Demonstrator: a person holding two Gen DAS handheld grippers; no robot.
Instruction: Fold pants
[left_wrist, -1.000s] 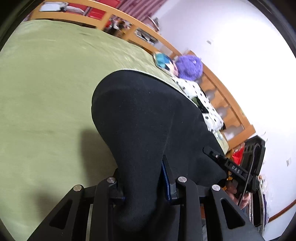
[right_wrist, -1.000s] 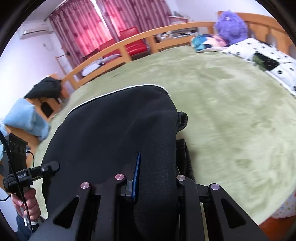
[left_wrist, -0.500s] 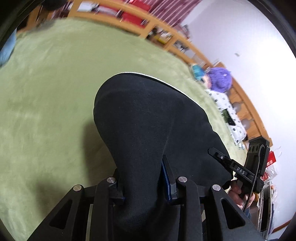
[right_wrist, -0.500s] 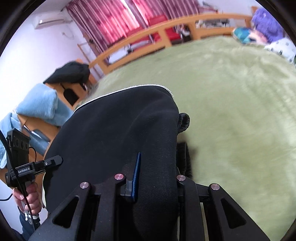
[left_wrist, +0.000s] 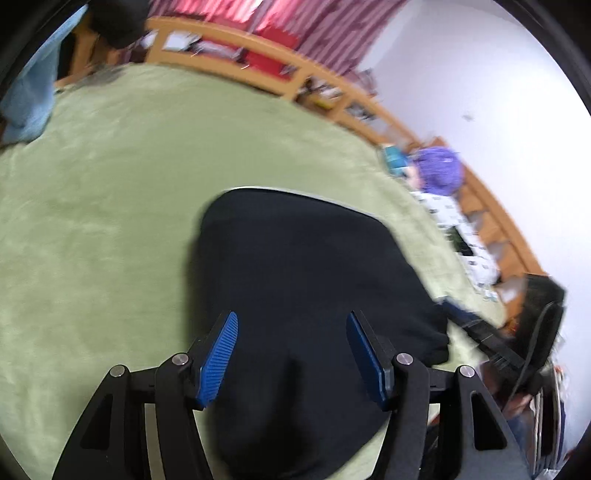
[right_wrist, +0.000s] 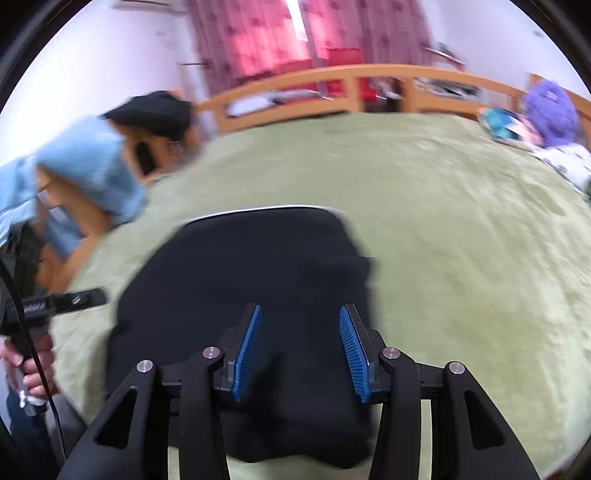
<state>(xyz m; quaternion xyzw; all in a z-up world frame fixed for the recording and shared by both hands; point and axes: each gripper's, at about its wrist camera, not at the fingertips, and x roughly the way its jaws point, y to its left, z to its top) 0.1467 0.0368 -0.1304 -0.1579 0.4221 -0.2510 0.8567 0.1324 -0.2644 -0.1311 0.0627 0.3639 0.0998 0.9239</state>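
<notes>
The black pants (left_wrist: 306, 280) lie folded in a compact bundle on the green bed cover (left_wrist: 92, 221), a thin white edge along their far side. They also show in the right wrist view (right_wrist: 258, 273). My left gripper (left_wrist: 291, 332) is open, its blue pads spread over the near end of the pants. My right gripper (right_wrist: 301, 325) is open too, its pads apart above the other near corner. Each gripper shows in the other's view, the right one (left_wrist: 532, 317) and the left one (right_wrist: 44, 306). Both frames are motion blurred.
A wooden bed rail (right_wrist: 369, 77) runs along the far side, red curtains (right_wrist: 266, 33) behind it. A purple plush toy (left_wrist: 439, 171) and a spotted white pillow (left_wrist: 465, 236) lie at the head. Blue cloth (right_wrist: 88, 166) and a black garment (right_wrist: 151, 110) hang at the foot.
Both grippers were shut on the pants and have opened and let go. The pants now rest on the bed. Both cameras have pulled back and swung.
</notes>
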